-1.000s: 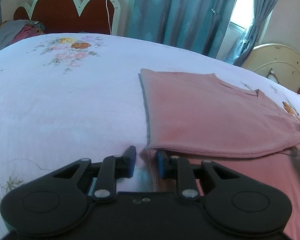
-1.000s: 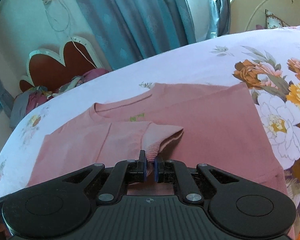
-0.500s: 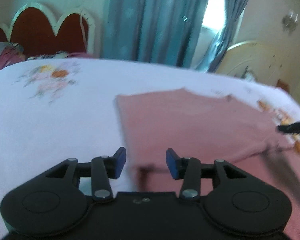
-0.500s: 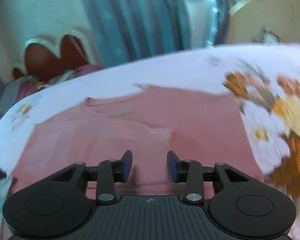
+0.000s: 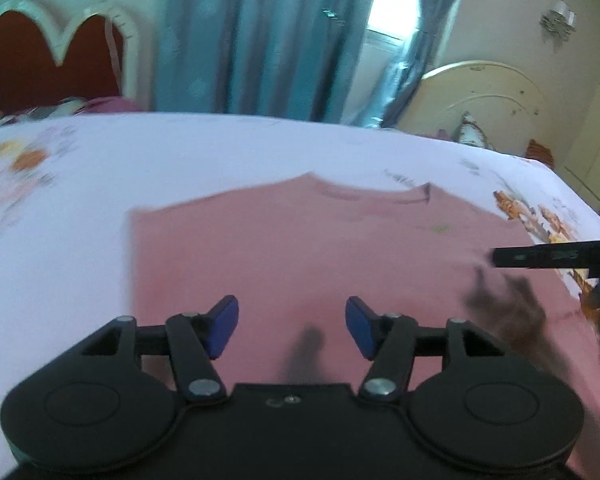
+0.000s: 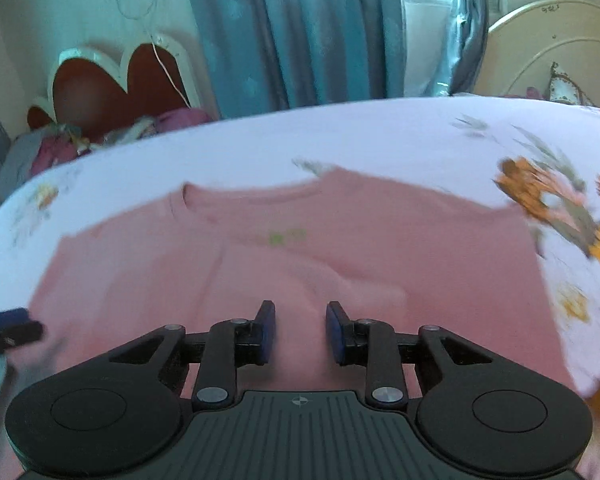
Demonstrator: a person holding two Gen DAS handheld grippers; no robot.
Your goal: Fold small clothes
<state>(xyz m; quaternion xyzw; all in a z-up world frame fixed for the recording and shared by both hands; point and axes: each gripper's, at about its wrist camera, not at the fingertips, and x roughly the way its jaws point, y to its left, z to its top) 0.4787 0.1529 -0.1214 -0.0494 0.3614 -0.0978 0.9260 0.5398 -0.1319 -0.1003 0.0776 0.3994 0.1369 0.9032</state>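
Observation:
A pink shirt [image 5: 320,248] lies flat on the bed with both sides folded inward; in the right wrist view [image 6: 300,256] its neckline points away and a small green mark shows near the collar. My left gripper [image 5: 292,328] is open and empty, held above the shirt's near edge. My right gripper [image 6: 300,332] is open and empty above the shirt's near middle. The right gripper's finger [image 5: 552,256] shows at the right edge of the left wrist view, and the left gripper's tip [image 6: 8,328] shows at the left edge of the right wrist view.
The bed has a white sheet with flower prints [image 6: 560,208]. A red and white headboard [image 5: 48,56] with piled clothes [image 6: 60,148] stands at the far left. Blue curtains [image 5: 268,36] and a cream headboard [image 5: 480,104] are behind.
My right gripper let go of the folded sleeve and opened. My left gripper opened wider. Both grippers lifted and drew back from the shirt, which now lies flat.

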